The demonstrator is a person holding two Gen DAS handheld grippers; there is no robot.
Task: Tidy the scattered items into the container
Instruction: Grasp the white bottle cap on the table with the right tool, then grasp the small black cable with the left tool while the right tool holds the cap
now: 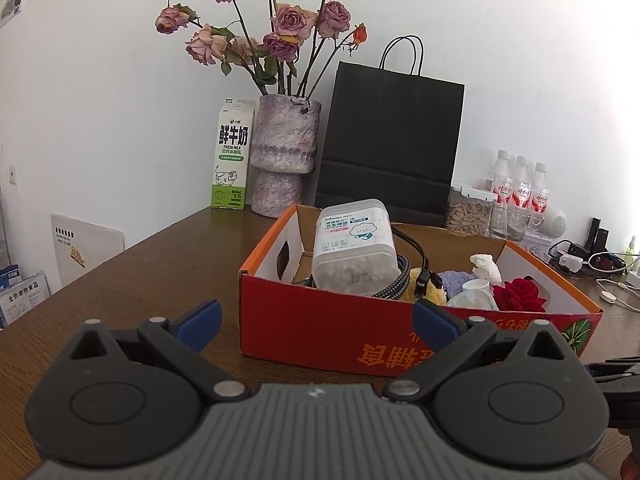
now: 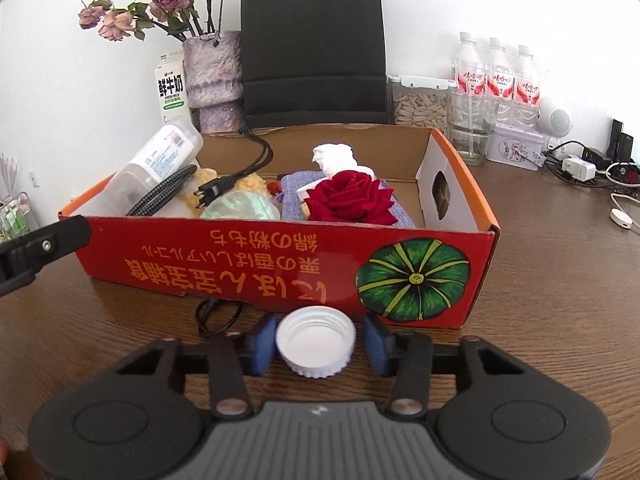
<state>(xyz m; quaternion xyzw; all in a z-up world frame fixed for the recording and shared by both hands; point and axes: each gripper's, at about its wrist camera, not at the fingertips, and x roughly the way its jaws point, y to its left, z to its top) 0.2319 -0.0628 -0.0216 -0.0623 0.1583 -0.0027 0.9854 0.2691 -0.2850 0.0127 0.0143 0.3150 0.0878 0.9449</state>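
Milk carton (image 1: 233, 156): "鲜牛奶", "FRESH MILK", "3.3" near its base. Red cardboard box (image 2: 280, 264), front wall: orange Japanese-looking characters, upside down, beside a green pumpkin picture; not legible in full. Blue-and-white leaflet (image 1: 22, 300) at the desk's left edge: "全价宠物食品". Cotton swab tub (image 1: 354, 248) label: too small to read.

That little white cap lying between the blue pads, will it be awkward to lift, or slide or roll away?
Probably light: the white cap looks like a thin, hollow plastic shell. It lies open side up on the wooden table, so it seems unlikely to roll unless tipped onto its edge. Its ribbed rim should give the right gripper some purchase, though a hard squeeze might flex it.
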